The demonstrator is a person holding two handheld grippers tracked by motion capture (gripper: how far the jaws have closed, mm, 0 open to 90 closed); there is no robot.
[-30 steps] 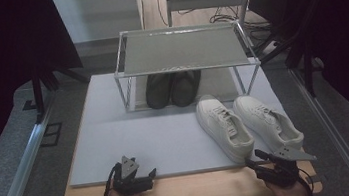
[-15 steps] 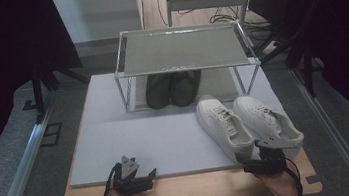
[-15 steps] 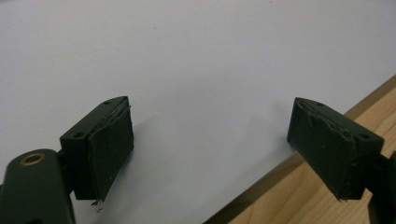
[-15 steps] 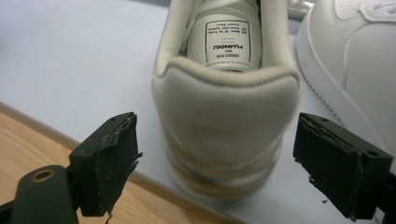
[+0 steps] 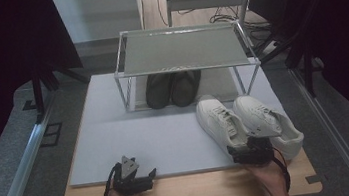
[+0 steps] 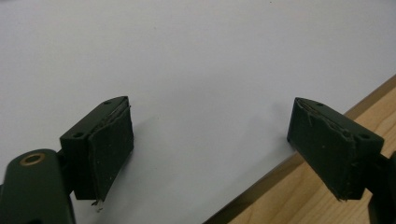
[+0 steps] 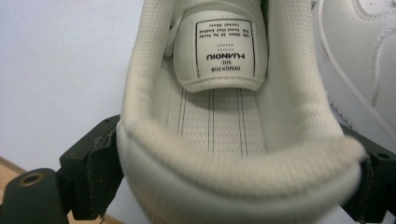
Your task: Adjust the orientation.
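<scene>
Right gripper [image 7: 233,186] jaws just opened wide astride heel of left white leather sneaker [image 5: 222,125], pads flanking, grip unclear, left gripper [image 6: 224,154] at 7 o'clock on pale grey mat [image 5: 142,137], jaws apart, empty

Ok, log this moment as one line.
right hand-held gripper: jaws just opened, straddling heel of left white leather sneaker | left hand-held gripper: open, empty

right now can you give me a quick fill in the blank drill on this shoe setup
1. The right gripper has its jaws either side of the ____ of the nearer white sneaker.
2. The pair of ____ shoes stands under the rack.
3. The left gripper is ____, with nothing between its jaws.
4. The rack's top shelf carries ____ shoes.

Missing words: heel; dark; open; no
</scene>
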